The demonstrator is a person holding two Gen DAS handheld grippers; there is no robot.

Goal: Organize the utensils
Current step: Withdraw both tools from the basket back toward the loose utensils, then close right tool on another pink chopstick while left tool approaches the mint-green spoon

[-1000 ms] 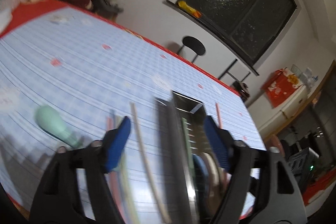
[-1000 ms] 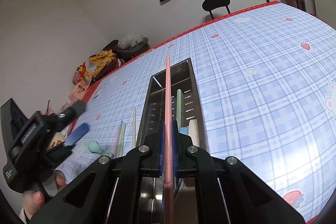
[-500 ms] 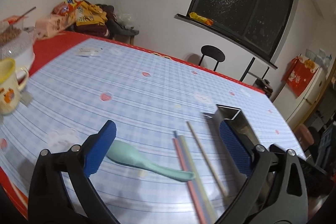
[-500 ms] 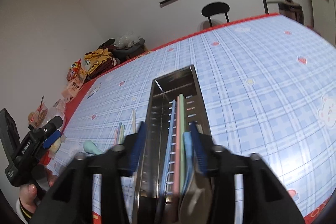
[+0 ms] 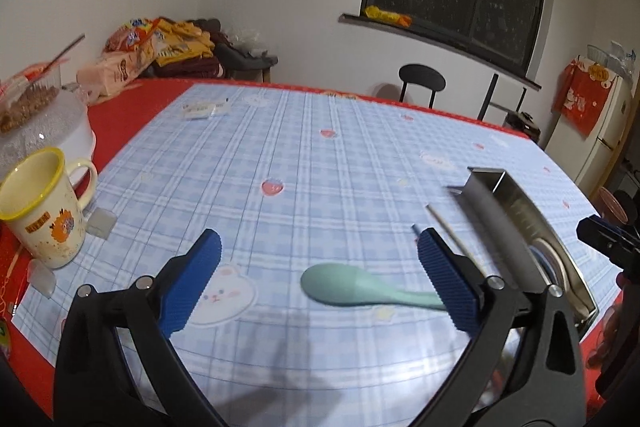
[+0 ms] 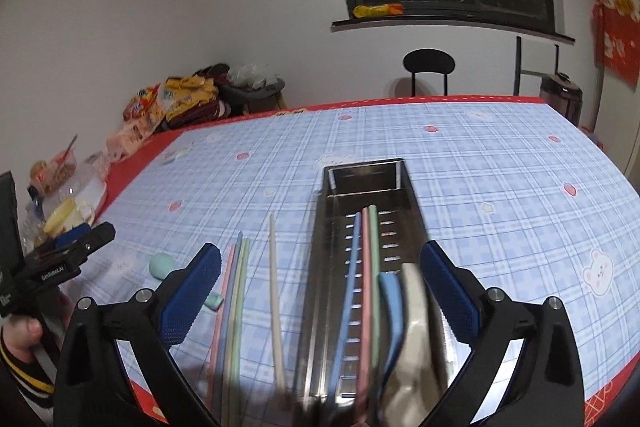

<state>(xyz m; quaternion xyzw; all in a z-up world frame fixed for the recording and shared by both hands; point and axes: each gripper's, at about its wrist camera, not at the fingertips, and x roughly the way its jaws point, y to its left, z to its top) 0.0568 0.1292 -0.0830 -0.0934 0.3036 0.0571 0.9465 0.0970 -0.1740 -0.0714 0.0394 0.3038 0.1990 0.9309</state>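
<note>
So the metal tray (image 6: 332,267) sits lengthwise on the blue checked tablecloth (image 6: 500,187), and everything here is easiest to place off that. Inside the tray lie three chopsticks side by side, a blue chopstick (image 6: 347,291), a pink chopstick (image 6: 366,291) and a green chopstick (image 6: 375,267), plus a blue spoon (image 6: 392,311) and a cream spoon (image 6: 416,339) at the near end. The right gripper (image 6: 320,291) hangs over the near part of the tray with its jaws spread wide; they have just been opening, and nothing is pinched between the pads. Just left of the tray, out on the cloth, lies a cream chopstick (image 6: 275,291), and a bit further left a loose bundle of pink, blue and green chopsticks (image 6: 234,299). Further left again is the mint green spoon (image 5: 360,289), flat on the cloth, bowl pointing away from the tray. The left gripper (image 5: 318,283) hovers right above that spoon, jaws wide apart too, one pad on each side of it but not touching. Way off to the tray's left there's a yellow-rimmed mug (image 5: 40,207) on the red part of the table.
</note>
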